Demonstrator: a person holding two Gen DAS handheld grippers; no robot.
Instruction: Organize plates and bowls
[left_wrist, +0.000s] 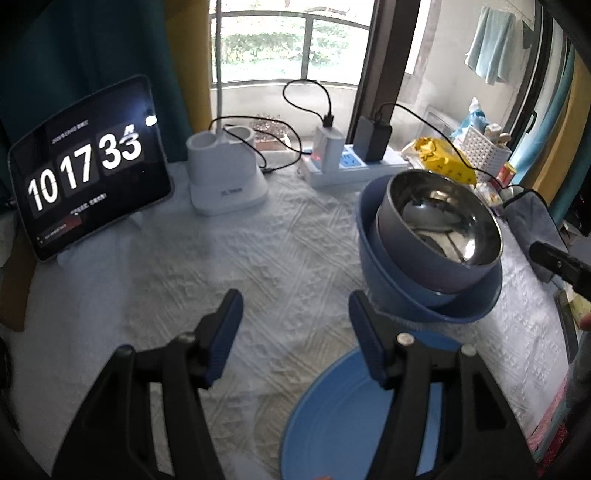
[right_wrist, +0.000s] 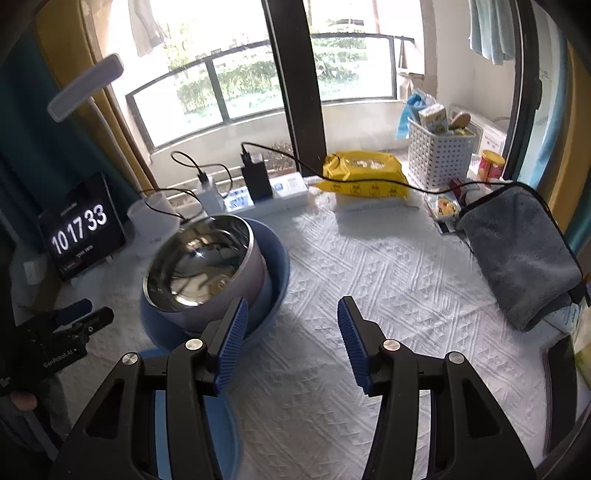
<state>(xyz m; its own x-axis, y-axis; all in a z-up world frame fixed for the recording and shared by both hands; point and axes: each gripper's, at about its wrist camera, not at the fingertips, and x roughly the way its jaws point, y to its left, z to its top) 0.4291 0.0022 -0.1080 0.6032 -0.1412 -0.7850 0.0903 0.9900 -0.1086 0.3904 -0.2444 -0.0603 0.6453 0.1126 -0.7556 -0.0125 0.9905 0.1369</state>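
A steel bowl (left_wrist: 443, 225) sits tilted inside a blue bowl (left_wrist: 391, 295) on the white cloth; a flat blue plate (left_wrist: 332, 421) lies in front of them. My left gripper (left_wrist: 295, 321) is open and empty, its right finger just left of the blue bowl and above the plate. In the right wrist view the steel bowl (right_wrist: 199, 258) and blue bowl (right_wrist: 275, 266) stand at left, the blue plate (right_wrist: 221, 435) at the bottom left. My right gripper (right_wrist: 290, 328) is open and empty, just right of the bowls. The left gripper (right_wrist: 74, 321) shows at far left.
A tablet clock (left_wrist: 88, 166) and a white holder (left_wrist: 225, 173) stand at the back left. A power strip with chargers (left_wrist: 351, 155), a yellow pack (right_wrist: 365, 173) and a white basket (right_wrist: 439, 151) line the window side. A folded grey towel (right_wrist: 524, 251) lies at right.
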